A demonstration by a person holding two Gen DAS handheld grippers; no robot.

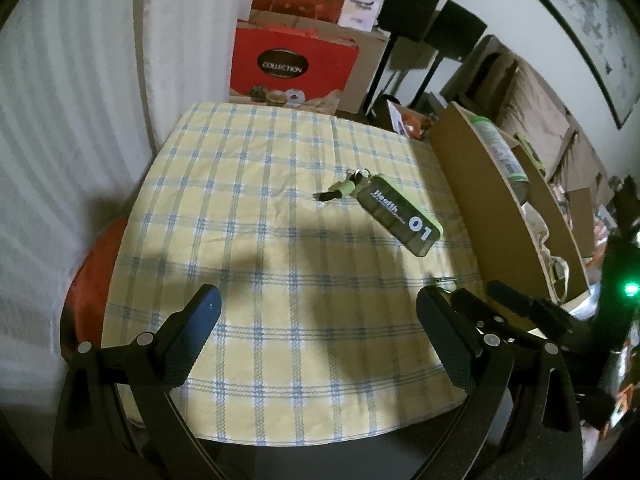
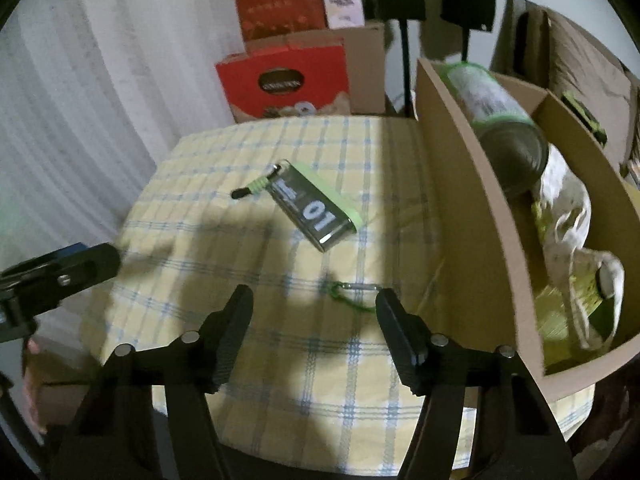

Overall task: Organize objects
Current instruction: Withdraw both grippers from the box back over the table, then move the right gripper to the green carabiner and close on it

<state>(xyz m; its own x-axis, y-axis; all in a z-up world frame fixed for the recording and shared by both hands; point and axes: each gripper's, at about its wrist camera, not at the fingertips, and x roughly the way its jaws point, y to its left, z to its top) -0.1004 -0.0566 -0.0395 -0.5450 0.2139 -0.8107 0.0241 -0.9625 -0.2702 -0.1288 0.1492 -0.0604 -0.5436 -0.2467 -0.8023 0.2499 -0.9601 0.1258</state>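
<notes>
A dark pill case (image 1: 400,214) marked "Health 01", with a green edge and a green-black strap on a ring, lies on the yellow checked tablecloth (image 1: 260,280). It also shows in the right wrist view (image 2: 316,206). A green cord with a silver clip (image 2: 354,294) lies on the cloth just beyond my right gripper (image 2: 314,304), which is open and empty. My left gripper (image 1: 318,300) is open and empty above the cloth's near part, well short of the case. The right gripper's fingers (image 1: 516,304) show at the right in the left wrist view.
A cardboard box (image 2: 472,208) stands on the table's right side; a green-labelled can (image 2: 500,120) and white cloth (image 2: 568,216) lie in it. Red gift bags (image 1: 292,64) and black speaker stands (image 1: 412,4) are behind the table. A white curtain hangs at left.
</notes>
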